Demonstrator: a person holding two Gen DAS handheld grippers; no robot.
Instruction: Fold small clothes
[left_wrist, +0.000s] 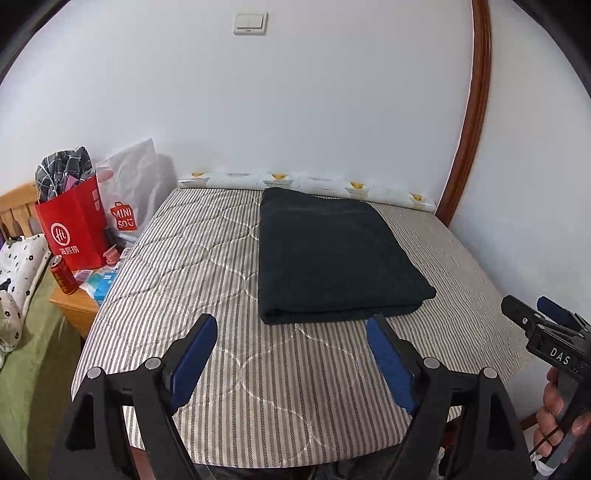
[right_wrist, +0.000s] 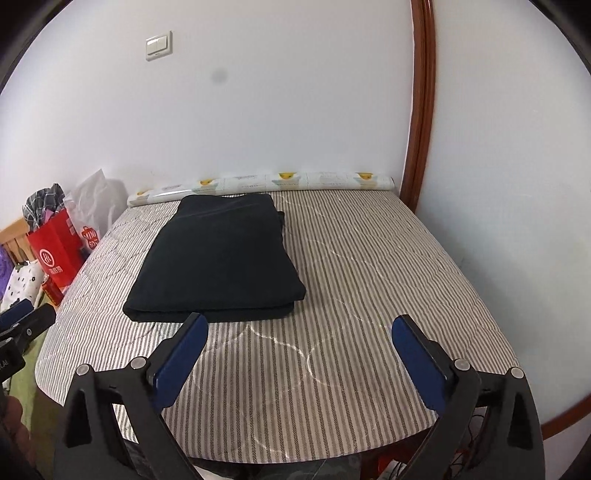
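Note:
A dark navy garment (left_wrist: 332, 254) lies folded into a neat rectangle on the striped table cover (left_wrist: 207, 258), its folded edge toward me. It also shows in the right wrist view (right_wrist: 218, 258). My left gripper (left_wrist: 291, 328) is open and empty, hovering just short of the garment's near edge. My right gripper (right_wrist: 299, 328) is open and empty, above the striped cover (right_wrist: 369, 277) to the right of the garment's near edge. The right gripper also shows at the right edge of the left wrist view (left_wrist: 532, 310), held by a hand.
A patterned roll (left_wrist: 306, 182) lies along the wall behind the garment. Left of the table stand a red paper bag (left_wrist: 72, 229), a white Miniso bag (left_wrist: 129, 199), a red can (left_wrist: 63, 275) and small boxes on a wooden stand. A brown door frame (left_wrist: 469, 122) rises at right.

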